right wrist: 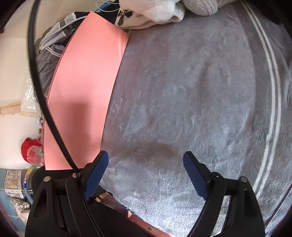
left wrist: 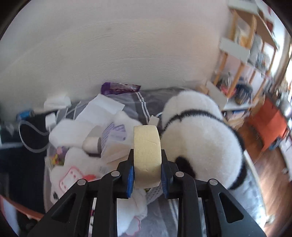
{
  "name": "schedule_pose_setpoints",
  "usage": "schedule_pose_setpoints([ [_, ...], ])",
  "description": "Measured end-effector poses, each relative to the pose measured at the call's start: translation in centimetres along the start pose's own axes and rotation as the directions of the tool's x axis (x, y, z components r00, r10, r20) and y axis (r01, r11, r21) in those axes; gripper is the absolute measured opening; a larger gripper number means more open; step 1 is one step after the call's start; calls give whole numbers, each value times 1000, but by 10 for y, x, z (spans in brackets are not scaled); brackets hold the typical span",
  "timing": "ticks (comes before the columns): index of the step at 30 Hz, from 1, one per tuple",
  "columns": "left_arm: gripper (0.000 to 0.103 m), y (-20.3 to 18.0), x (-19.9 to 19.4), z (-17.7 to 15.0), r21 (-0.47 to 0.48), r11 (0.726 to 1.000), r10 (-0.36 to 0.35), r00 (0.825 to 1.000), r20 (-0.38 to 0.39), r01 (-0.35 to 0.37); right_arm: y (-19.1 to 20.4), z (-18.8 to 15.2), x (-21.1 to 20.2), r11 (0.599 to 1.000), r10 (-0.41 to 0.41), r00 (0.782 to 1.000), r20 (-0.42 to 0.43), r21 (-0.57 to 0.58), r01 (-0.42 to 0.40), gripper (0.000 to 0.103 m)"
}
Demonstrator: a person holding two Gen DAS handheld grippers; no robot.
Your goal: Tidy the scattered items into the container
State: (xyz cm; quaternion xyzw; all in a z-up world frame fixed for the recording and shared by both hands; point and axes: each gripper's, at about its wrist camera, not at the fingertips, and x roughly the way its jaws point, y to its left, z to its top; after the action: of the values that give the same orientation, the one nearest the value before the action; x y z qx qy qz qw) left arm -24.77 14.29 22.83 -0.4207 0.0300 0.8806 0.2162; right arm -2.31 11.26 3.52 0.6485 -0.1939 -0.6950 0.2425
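Note:
My left gripper (left wrist: 147,164) is shut on a cream roll of masking tape (left wrist: 146,140), which stands on edge between the blue pads. Behind and to the left of the tape is a heap of items: a white plush toy (left wrist: 73,131), a purple and white box (left wrist: 113,138) and a pink and white plush (left wrist: 71,175). They seem to lie inside a clear plastic container (left wrist: 47,164). A black and white panda plush (left wrist: 200,138) lies to the right of the tape. My right gripper (right wrist: 146,155) is open above a grey blanket (right wrist: 182,91), with nothing between its fingers.
A pink sheet (right wrist: 85,91) lies along the blanket's left side, crossed by a black cable (right wrist: 42,102). White plush (right wrist: 155,7) and a ball of yarn (right wrist: 202,7) sit at the far edge. A purple wrapper (left wrist: 120,88), white paper (left wrist: 104,109) and wooden shelves (left wrist: 246,54) lie beyond the heap.

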Motion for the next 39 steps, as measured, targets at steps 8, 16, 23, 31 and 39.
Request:
schedule_pose_setpoints([
  [8, 20, 93, -128, -63, -283, 921, -215, 956, 202, 267, -2, -5, 4, 1000, 2, 1000, -12, -16, -2, 84],
  [16, 21, 211, -227, -153, -471, 825, -128, 916, 381, 312, -14, -2, -13, 1000, 0, 995, 99, -9, 0, 84],
  [23, 65, 290, -199, -200, -629, 768, 149, 989, -12, -123, -25, 19, -103, 983, 147, 907, 396, 40, -177, 83],
  [31, 81, 315, -219, -204, -654, 749, 192, 980, 53, -111, 7, 175, -175, 982, 30, 824, 566, 135, -129, 83],
  [39, 81, 342, -203, -210, -689, 722, 125, 991, 41, -63, -34, 269, -147, 930, -245, 847, 473, 361, 68, 85],
])
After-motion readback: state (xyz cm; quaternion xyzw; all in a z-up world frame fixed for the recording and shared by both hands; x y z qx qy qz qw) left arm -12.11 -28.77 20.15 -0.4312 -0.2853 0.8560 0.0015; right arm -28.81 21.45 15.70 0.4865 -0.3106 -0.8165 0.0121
